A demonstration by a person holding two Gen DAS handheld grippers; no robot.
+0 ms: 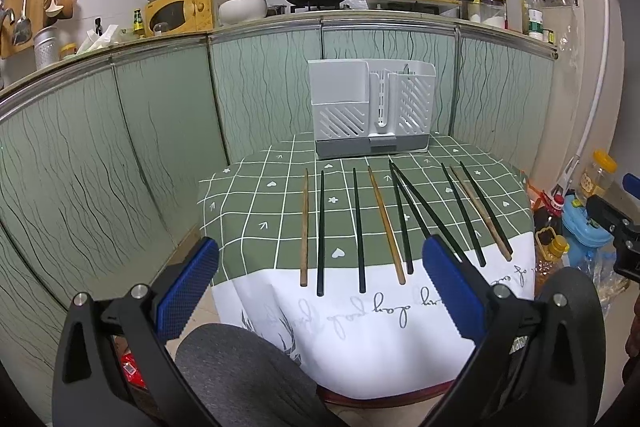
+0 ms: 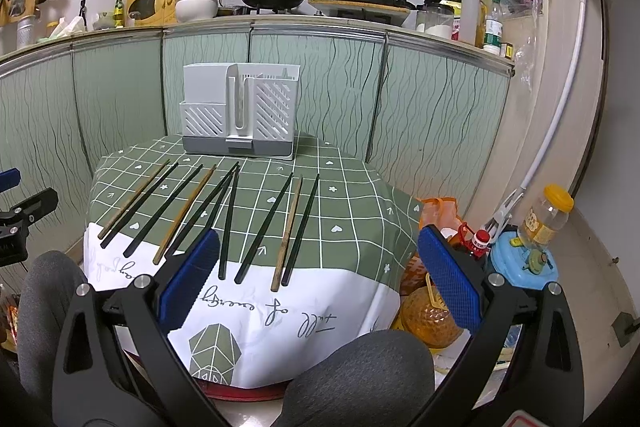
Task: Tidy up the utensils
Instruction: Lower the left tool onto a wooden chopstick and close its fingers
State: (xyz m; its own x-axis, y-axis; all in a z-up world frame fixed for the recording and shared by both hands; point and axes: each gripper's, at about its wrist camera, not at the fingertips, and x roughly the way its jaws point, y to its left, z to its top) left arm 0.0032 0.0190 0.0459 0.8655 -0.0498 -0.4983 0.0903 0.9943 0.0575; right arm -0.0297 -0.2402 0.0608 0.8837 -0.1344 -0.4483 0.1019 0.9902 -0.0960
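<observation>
Both tongs are hanging wide open, holding nothing: left gripper, right gripper, short of the table edge. Chopsticks are lying on the cloth, running lengthwise toward the holder. I'd pinch one across its near end.

Both the left gripper and the right gripper hover with fingers spread wide, holding nothing.

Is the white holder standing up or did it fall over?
Standing up. The white holder sits on its grey base, openings facing upward.
</observation>
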